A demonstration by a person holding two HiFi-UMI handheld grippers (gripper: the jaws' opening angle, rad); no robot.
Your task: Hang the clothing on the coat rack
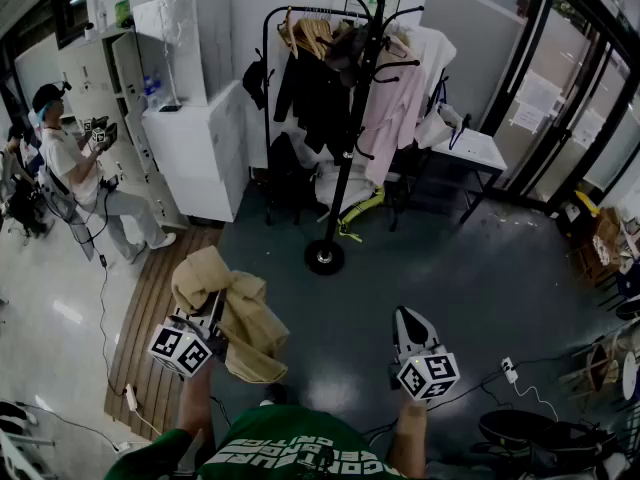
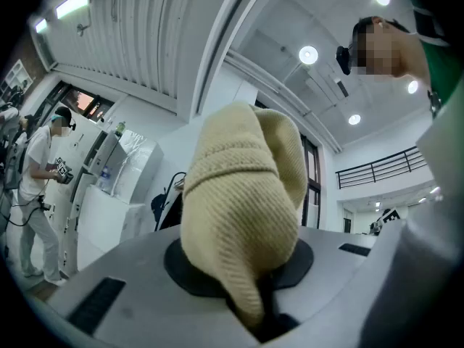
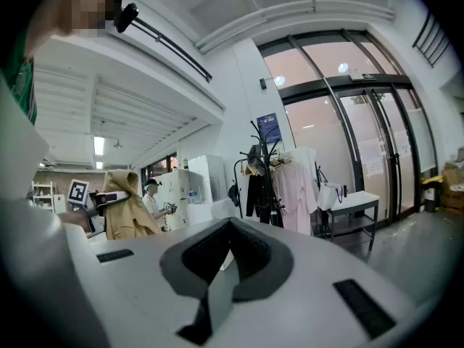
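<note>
A tan knitted garment [image 1: 250, 330] hangs bunched from my left gripper [image 1: 212, 313], which is shut on it at the lower left of the head view. In the left gripper view the cloth [image 2: 239, 194] fills the space between the jaws of the left gripper [image 2: 264, 303] and hides what lies ahead. The black coat rack [image 1: 350, 138] stands a few steps ahead on a round base, with dark and pink clothes on it. My right gripper [image 1: 408, 320] is shut and holds nothing. In the right gripper view my right gripper [image 3: 217, 288] points toward the coat rack [image 3: 264, 172], and the tan garment [image 3: 123, 212] shows at the left.
A black rail with hangers [image 1: 300, 28] stands behind the rack, and a white table [image 1: 470, 148] to its right. White cabinets [image 1: 195, 143] are at the left, where a person [image 1: 70, 168] sits. Cables and a power strip [image 1: 510, 370] lie on the dark floor. Glass doors [image 1: 560, 98] close the right side.
</note>
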